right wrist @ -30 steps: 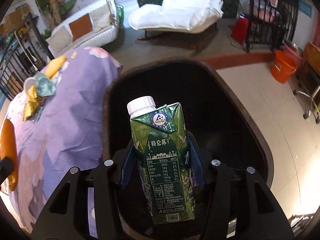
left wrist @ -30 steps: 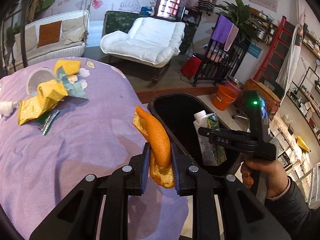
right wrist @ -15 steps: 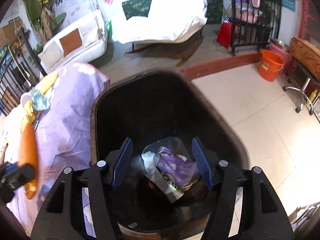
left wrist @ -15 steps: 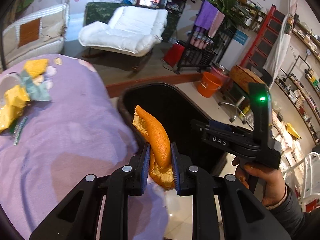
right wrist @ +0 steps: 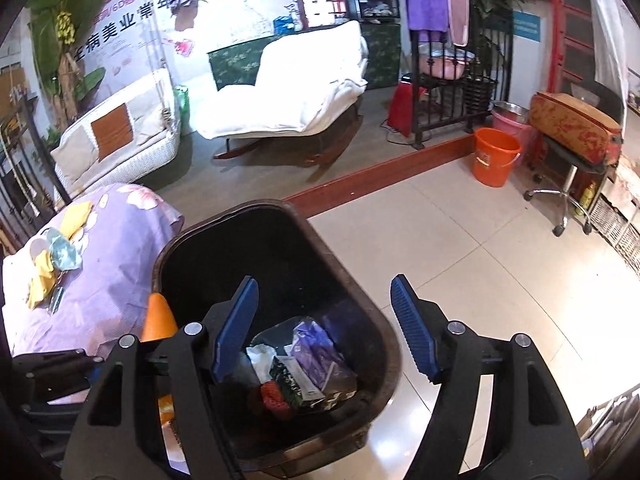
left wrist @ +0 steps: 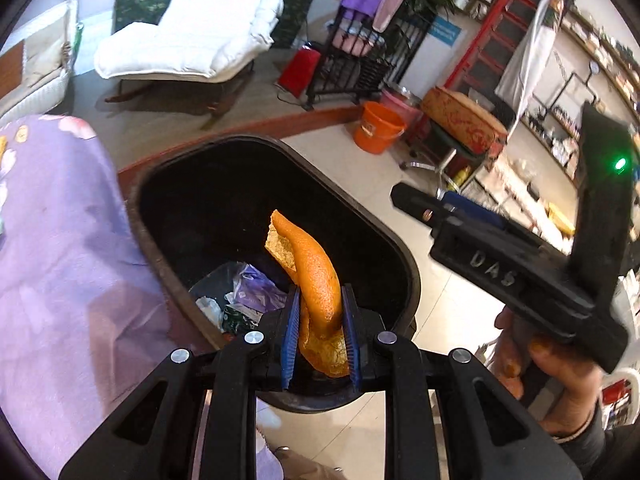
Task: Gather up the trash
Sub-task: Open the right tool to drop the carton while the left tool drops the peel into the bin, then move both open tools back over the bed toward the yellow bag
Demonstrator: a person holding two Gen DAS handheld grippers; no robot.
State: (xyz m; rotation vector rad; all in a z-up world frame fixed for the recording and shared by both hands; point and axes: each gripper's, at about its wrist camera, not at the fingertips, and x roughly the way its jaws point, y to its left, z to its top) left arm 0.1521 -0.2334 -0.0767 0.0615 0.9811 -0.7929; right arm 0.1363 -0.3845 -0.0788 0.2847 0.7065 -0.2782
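Over the black bin [left wrist: 404, 264], left gripper [left wrist: 320, 332] pinches orange peel [left wrist: 316, 276] low down; looks light and floppy, so mid-strip grip suits. Right gripper [right wrist: 324, 328] has just been opening, nothing between.

Both wrist views look down, sharing the bin [left wrist: 404, 264].

This looks like a shop or salon lounge more than a home. In the right wrist view a white padded rocking chair [right wrist: 296, 92] sits at twelve o'clock, a wicker seat with cushions [right wrist: 116, 140] at ten, and a wall poster with large Chinese characters [right wrist: 132, 12] behind them. Toward two o'clock are a black metal rack hung with purple towels [right wrist: 448, 60], an orange bucket [right wrist: 494, 156] and red shelving [right wrist: 572, 20]. The floor is glossy pale tile [right wrist: 480, 264].
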